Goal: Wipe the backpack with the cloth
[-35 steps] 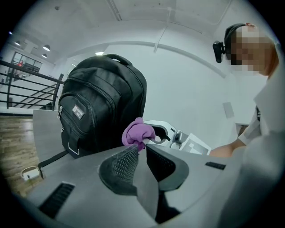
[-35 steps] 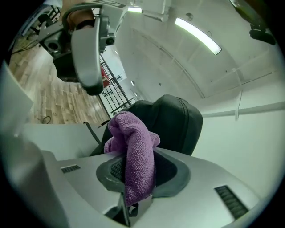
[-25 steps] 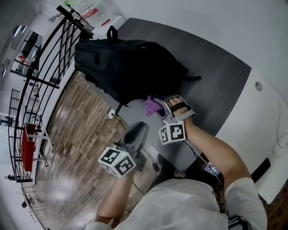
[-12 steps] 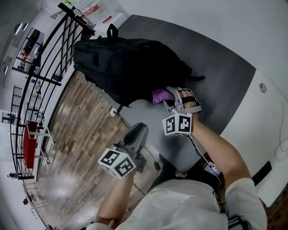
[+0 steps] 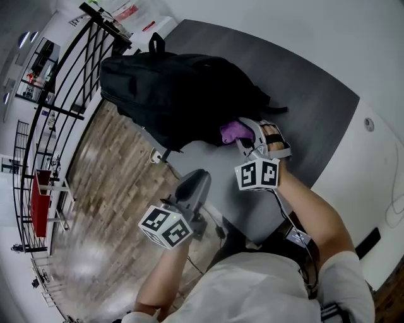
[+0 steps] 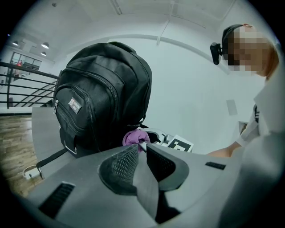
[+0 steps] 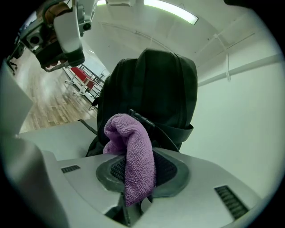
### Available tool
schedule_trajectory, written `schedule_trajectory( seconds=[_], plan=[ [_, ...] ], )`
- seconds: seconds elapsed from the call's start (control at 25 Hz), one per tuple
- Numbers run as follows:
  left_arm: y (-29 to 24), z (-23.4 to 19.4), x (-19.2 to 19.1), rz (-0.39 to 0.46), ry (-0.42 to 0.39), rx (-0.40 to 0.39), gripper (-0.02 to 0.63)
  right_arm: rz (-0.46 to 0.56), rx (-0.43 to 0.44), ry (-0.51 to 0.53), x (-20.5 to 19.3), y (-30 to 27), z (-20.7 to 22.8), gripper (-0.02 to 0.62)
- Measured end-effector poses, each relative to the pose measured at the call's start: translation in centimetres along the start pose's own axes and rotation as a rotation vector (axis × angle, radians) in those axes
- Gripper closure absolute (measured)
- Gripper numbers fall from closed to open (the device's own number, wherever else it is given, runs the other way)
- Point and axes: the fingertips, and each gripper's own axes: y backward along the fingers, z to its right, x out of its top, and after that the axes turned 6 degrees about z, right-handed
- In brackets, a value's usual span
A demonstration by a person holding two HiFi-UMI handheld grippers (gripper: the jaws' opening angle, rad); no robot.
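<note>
- Backpack [image 5: 177,88] stands upright on the grey surface [image 5: 315,107]; wooden floor [image 5: 107,189] and black railing [image 5: 63,88] lie beyond it.
- Right tongs [image 5: 243,135] clamp the purple cloth [image 5: 233,131] against the backpack's base.
- Left tongs [image 5: 199,178], a slit apart and empty, hang near the backpack without touching it.

No readable text anywhere. The backpack [image 6: 100,102] has a small grey badge [image 6: 75,103] on its front pocket, left of centre: print too small. The marker cubes [image 5: 165,226] show only black-and-white squares. The white sheets [image 5: 129,14] with red marks, upper left, are illegible.
</note>
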Motion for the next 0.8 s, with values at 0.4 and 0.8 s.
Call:
schedule_trajectory(
  seconds=[0.4,0.8],
  plan=[
    [-2.7,0.3,0.6,-0.009,-0.019,-0.044,0.565,-0.024,-0.004,0.01,-0.9,-3.2,1.6,0.495],
    [-2.2,-0.2,0.7,-0.018,-0.017,-0.032,0.565,-0.001,0.044,0.035,-0.9,-4.1,2.0,0.495]
  ],
)
